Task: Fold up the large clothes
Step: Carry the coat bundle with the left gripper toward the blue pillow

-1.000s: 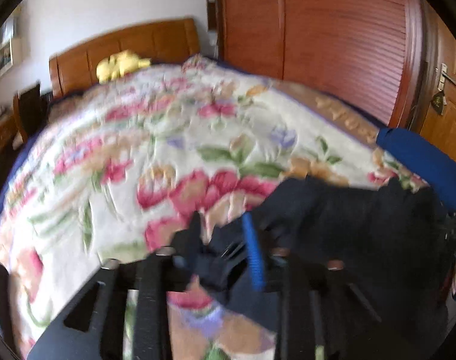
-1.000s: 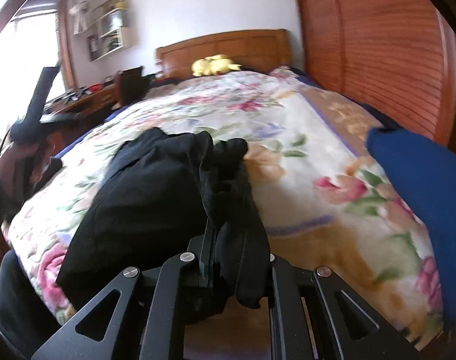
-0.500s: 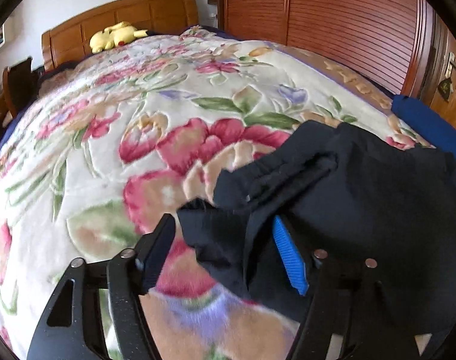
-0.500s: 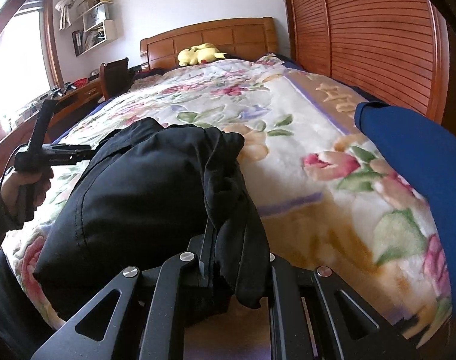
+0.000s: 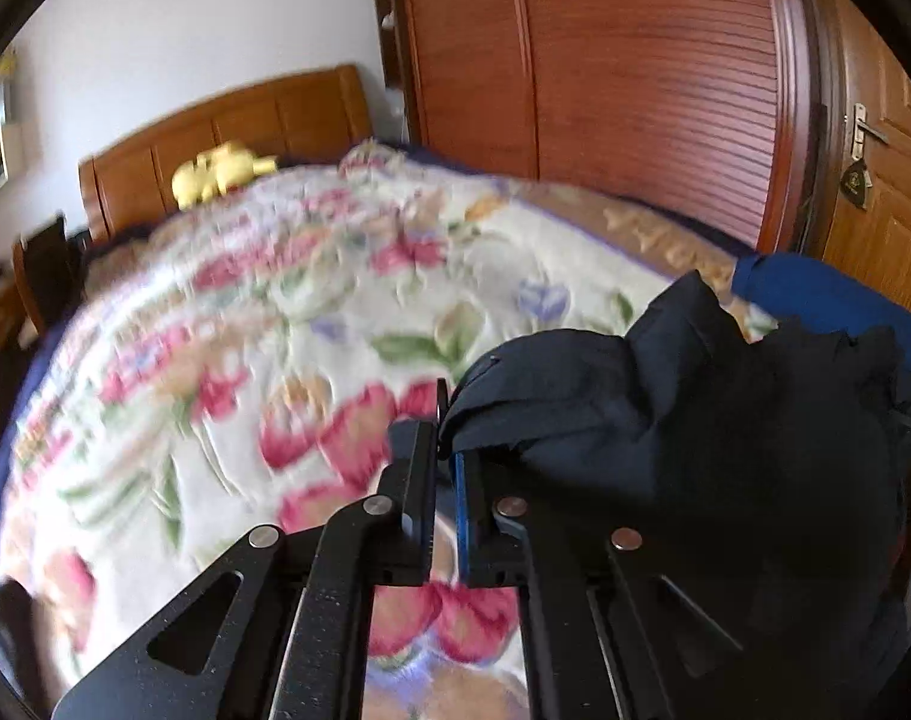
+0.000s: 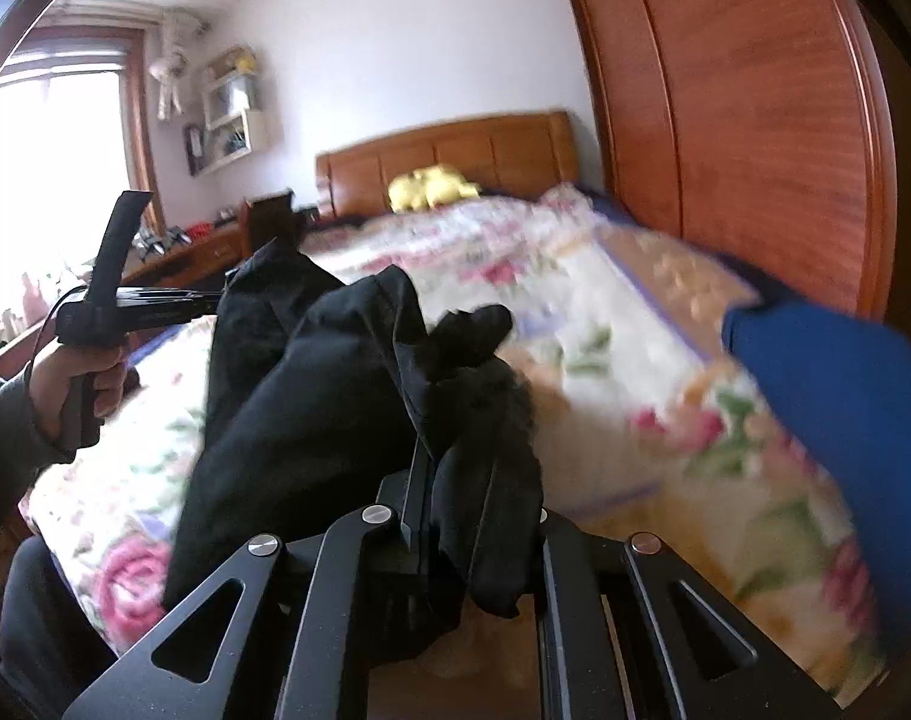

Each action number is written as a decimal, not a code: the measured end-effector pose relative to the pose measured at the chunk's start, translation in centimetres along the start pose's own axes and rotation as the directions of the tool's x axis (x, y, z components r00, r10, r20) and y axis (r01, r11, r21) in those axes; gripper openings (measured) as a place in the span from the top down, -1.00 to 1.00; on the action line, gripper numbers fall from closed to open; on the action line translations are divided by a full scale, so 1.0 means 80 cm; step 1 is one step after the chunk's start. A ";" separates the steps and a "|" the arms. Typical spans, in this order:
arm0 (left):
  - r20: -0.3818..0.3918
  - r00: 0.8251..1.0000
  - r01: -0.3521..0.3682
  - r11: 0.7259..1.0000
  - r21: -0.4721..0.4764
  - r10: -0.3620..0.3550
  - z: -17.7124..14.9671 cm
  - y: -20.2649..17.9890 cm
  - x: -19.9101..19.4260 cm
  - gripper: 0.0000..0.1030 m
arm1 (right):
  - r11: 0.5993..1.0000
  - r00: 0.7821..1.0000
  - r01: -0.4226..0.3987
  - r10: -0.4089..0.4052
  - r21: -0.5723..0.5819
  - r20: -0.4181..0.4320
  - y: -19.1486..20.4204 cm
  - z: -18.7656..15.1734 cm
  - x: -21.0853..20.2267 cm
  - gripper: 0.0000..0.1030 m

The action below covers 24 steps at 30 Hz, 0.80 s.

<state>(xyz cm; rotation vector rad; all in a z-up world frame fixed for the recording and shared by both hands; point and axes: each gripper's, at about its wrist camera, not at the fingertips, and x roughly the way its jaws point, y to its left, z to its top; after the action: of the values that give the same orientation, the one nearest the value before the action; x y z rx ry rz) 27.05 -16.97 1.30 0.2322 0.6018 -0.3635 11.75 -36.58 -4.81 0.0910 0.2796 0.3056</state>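
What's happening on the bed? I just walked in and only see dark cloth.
A person is folding a black garment over the floral bedspread. The left gripper has just closed its jaws on one edge of it, and the right gripper is clamped on another bunched edge. Most of the cloth hangs between them, lifted off the bed. A blue item lies beside it.

We see one large black garment [image 6: 311, 396], soft and crumpled, bunched into thick folds. It hangs lifted above the floral bedspread [image 5: 227, 360] near the foot of the bed, one edge raised at each side, its middle sagging in a dark heap.
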 end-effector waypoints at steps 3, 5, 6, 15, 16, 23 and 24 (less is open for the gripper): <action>0.035 0.999 -0.028 0.999 0.028 0.027 0.038 -0.017 -0.015 0.89 | 1.000 0.999 0.001 0.000 -0.020 0.052 -0.015 0.024 -0.028 0.80; 0.059 0.998 -0.036 0.998 0.046 0.033 0.065 -0.034 -0.020 0.89 | 0.999 0.996 0.015 -0.013 -0.032 0.086 -0.032 0.045 -0.052 0.80; 0.074 0.997 -0.036 0.998 0.059 0.032 0.082 -0.046 -0.023 0.89 | 0.999 0.994 0.030 -0.026 -0.037 0.103 -0.042 0.054 -0.063 0.80; 0.174 0.980 0.062 0.981 0.182 -0.094 0.219 -0.211 -0.013 0.89 | 0.963 0.945 0.269 -0.260 -0.019 0.196 -0.181 0.119 -0.198 0.80; 0.176 0.978 0.076 0.977 0.199 -0.111 0.229 -0.234 -0.006 0.89 | 0.954 0.938 0.300 -0.295 -0.001 0.184 -0.206 0.120 -0.211 0.80; 0.092 0.961 0.229 0.936 0.268 -0.262 0.253 -0.384 0.060 0.89 | 0.890 0.893 0.438 -0.447 0.128 0.054 -0.322 0.074 -0.273 0.80; 0.074 0.960 0.239 0.928 0.285 -0.270 0.250 -0.401 0.071 0.89 | 0.878 0.883 0.460 -0.468 0.134 0.032 -0.335 0.066 -0.278 0.80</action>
<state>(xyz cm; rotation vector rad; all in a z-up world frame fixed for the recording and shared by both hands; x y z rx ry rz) 28.80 -54.05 10.54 0.3976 0.4696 -0.7096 0.50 -69.13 2.46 0.1513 0.2483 -0.1956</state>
